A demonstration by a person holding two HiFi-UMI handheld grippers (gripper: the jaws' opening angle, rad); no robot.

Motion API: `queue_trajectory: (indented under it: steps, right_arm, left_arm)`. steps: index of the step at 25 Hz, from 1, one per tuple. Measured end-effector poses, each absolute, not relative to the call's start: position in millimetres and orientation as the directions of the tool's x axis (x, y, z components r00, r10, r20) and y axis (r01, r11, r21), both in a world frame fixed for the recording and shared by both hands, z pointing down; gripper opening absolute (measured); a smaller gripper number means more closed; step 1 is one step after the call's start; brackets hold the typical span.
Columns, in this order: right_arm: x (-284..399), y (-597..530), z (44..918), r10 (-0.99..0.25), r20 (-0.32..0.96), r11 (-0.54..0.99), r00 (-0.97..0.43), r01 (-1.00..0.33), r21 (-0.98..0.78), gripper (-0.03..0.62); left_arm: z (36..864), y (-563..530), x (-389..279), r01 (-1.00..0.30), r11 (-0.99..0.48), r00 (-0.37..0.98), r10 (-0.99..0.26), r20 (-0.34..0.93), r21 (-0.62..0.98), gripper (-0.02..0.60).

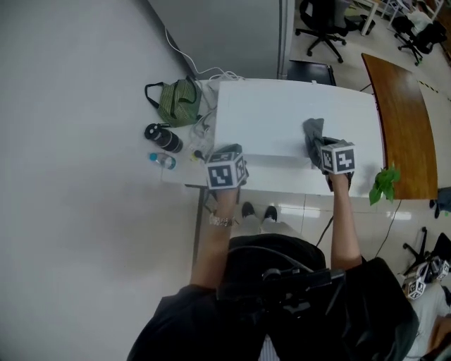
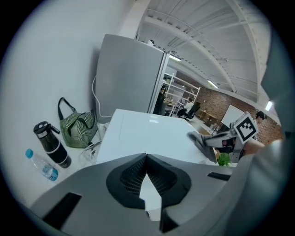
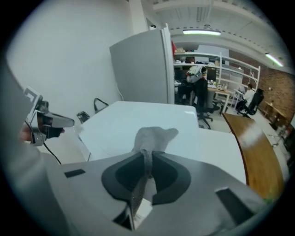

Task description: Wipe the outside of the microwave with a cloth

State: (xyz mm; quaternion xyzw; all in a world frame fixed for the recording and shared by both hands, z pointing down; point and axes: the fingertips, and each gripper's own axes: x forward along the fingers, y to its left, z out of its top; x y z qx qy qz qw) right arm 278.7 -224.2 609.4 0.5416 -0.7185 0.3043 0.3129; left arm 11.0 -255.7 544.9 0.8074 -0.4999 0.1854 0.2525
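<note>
The white microwave [image 1: 282,120] stands on a white table, and I look down on its flat top. My right gripper [image 1: 325,151] rests on the right part of that top, shut on a grey cloth [image 1: 313,134]. In the right gripper view the cloth [image 3: 154,136] bunches out ahead of the jaws [image 3: 146,154] and lies on the microwave's top [image 3: 138,115]. My left gripper [image 1: 227,158] is at the microwave's front left corner. In its own view the left gripper [image 2: 146,159] is shut with nothing between the jaws, and the microwave [image 2: 143,133] lies just ahead.
Left of the microwave are a green striped bag [image 1: 177,102], a black bottle [image 1: 163,137], a small water bottle [image 1: 162,161] and white cables [image 1: 204,74]. A wooden table [image 1: 402,127] and a green plant [image 1: 384,185] are on the right. Office chairs [image 1: 324,21] stand behind.
</note>
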Motion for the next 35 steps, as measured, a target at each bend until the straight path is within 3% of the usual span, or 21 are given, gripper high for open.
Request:
queue_trajectory:
  steps: [5, 8, 12, 17, 26, 35]
  right_arm:
    - [151, -238, 581, -0.715, 0.583, 0.453, -0.387, -0.891, -0.036, 0.041]
    - [67, -227, 574, -0.702, 0.496, 0.56, -0.511, -0.827, -0.059, 0.041]
    - [-12, -201, 604, -0.602, 0.551, 0.65, -0.578, -0.755, -0.083, 0.043]
    - [-53, -205, 632, -0.551, 0.606, 0.697, -0.573, -0.716, -0.043, 0.043]
    - [21, -208, 672, -0.604, 0.676, 0.51, -0.422, -0.856, -0.079, 0.043]
    - [179, -185, 666, -0.67, 0.711, 0.272, -0.214, -0.962, -0.034, 0.043]
  left_arm:
    - [564, -231, -26, -0.939, -0.274, 0.343, -0.729, 0.593, 0.205, -0.007]
    - [559, -227, -48, -0.957, -0.219, 0.289, -0.767, 0.573, 0.189, -0.007]
    - [542, -225, -89, -0.973, -0.144, 0.22, -0.815, 0.535, 0.18, -0.007]
    - [524, -226, -126, -0.978, -0.105, 0.184, -0.843, 0.505, 0.181, -0.007]
    - [513, -228, -117, -0.961, -0.196, 0.267, -0.833, 0.485, 0.193, -0.006]
    - [523, -232, -29, -0.892, -0.388, 0.452, -0.75, 0.483, 0.233, -0.006]
